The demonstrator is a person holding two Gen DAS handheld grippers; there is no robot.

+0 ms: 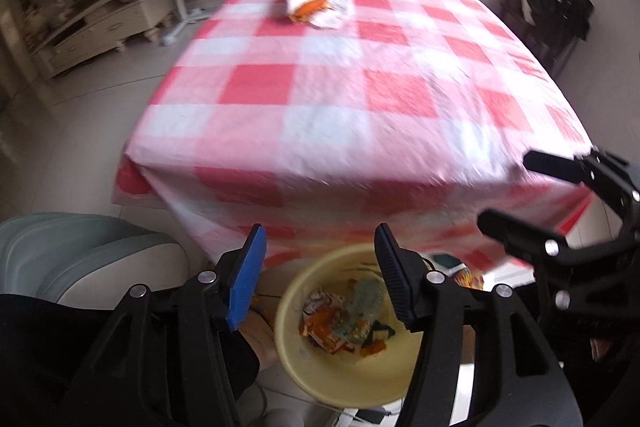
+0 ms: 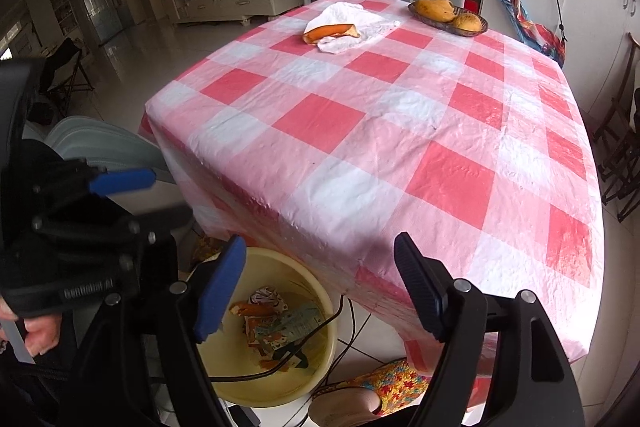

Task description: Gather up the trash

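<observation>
A yellow bin [image 1: 304, 375] sits on the floor at the table's near edge, also in the right wrist view [image 2: 280, 383], with wrappers and peel [image 1: 344, 319] inside. My left gripper [image 1: 320, 267] is open and empty above the bin. My right gripper [image 2: 320, 287] is open and empty just right of it; it also shows in the left wrist view [image 1: 508, 187]. On the far side of the red-checked table [image 2: 380, 147] lie a crumpled white tissue [image 2: 352, 27] and an orange peel [image 2: 332, 31].
A dark dish with mangoes [image 2: 448, 15] stands at the table's far right. A grey-green chair [image 1: 80, 251] is left of the bin. A cable [image 2: 320, 331] crosses the bin rim. Folding chairs [image 2: 620, 155] stand to the right.
</observation>
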